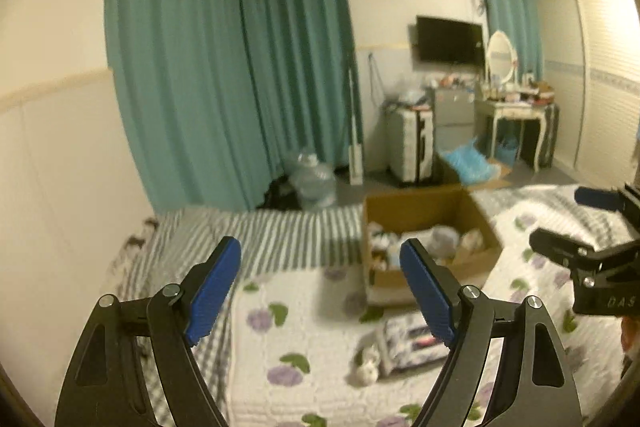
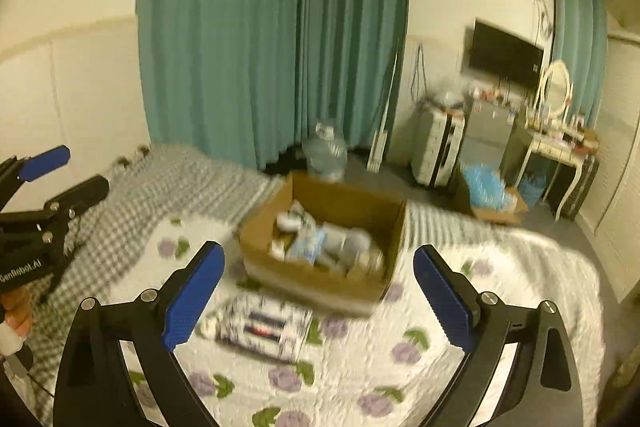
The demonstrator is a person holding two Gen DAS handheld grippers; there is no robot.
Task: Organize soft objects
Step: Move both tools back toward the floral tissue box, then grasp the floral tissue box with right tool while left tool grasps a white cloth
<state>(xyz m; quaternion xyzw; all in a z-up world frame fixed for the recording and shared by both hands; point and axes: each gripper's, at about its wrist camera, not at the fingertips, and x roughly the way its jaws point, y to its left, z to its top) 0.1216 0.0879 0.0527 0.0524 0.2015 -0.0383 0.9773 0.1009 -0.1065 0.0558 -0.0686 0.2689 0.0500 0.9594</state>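
From the left wrist view, the left gripper (image 1: 320,287) stands wide open with nothing between its blue pads. The patterned soft pack (image 1: 412,341) lies on the floral quilt (image 1: 304,327) at lower centre-right of the frame, just inside the right-hand pad, with a small pale item (image 1: 368,367) touching its left end; blur hides what that item is. The cardboard box (image 1: 424,205) sits above it, right of centre, already holding several soft things. The right gripper (image 1: 560,223) shows at the right edge.

From the right wrist view, the right gripper (image 2: 318,295) is also fully spread and empty. The pack (image 2: 262,329) lies low and left of centre, close below the box (image 2: 320,287), its long axis running roughly left to right across the frame. It probably sits about equally near both grippers, lying between them.
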